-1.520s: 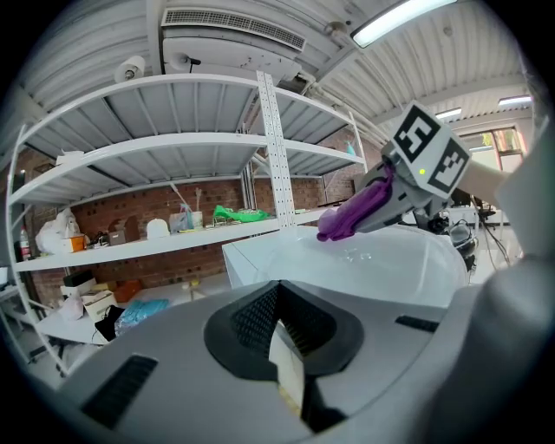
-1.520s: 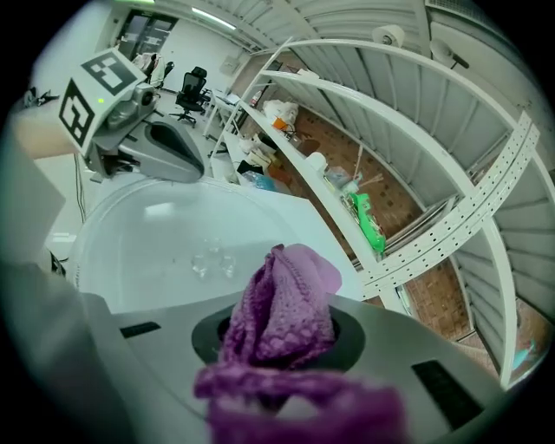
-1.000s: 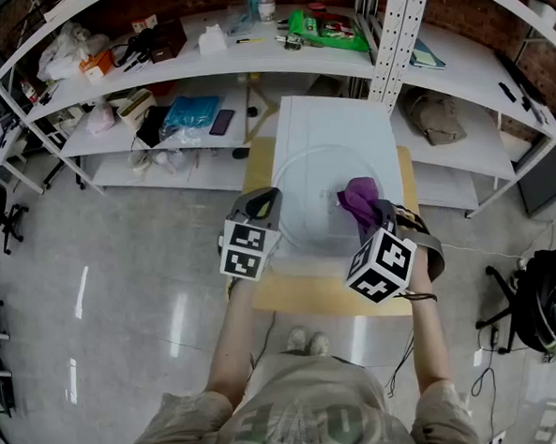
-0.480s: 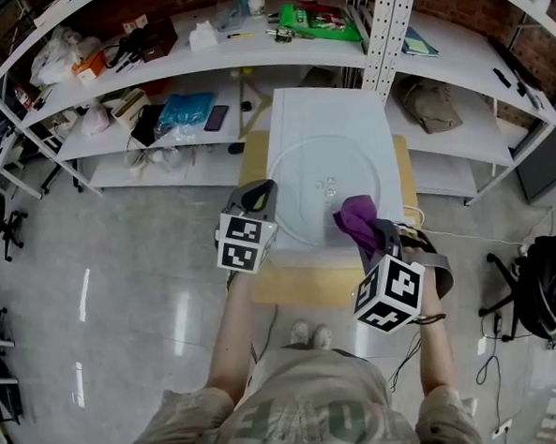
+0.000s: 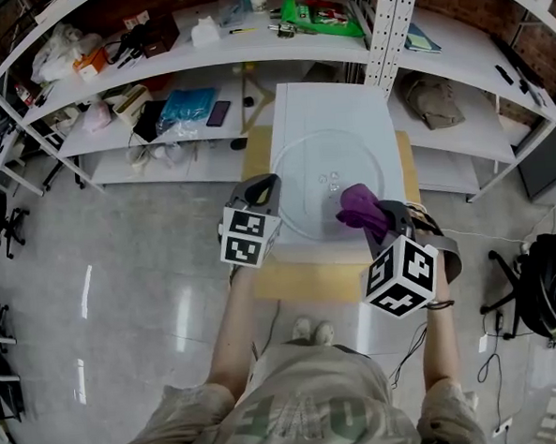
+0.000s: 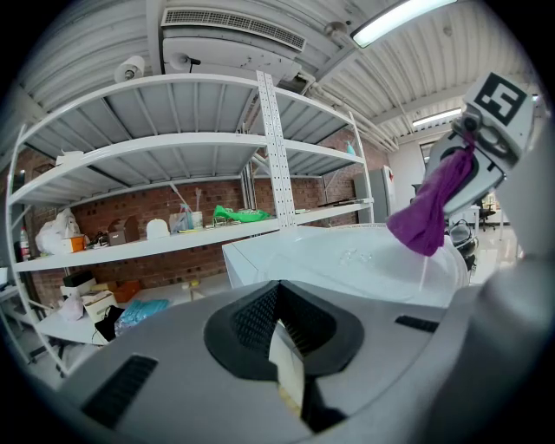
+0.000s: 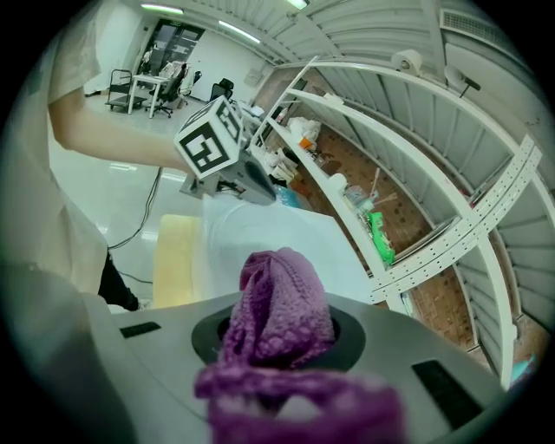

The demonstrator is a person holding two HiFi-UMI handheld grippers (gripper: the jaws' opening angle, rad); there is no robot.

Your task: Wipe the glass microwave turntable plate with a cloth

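One clear round plate; crumpled purple cloth

plate on table, cloth over plate

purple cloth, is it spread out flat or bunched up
Bunched up: the purple knitted cloth sits crumpled between the jaws of the right hand-held gripper, not spread.

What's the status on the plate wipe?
Right tool shut on purple cloth, over glass plate near-right part. Left tool shut, at plate's left rim. Few specks mid-plate; nothing blocking.
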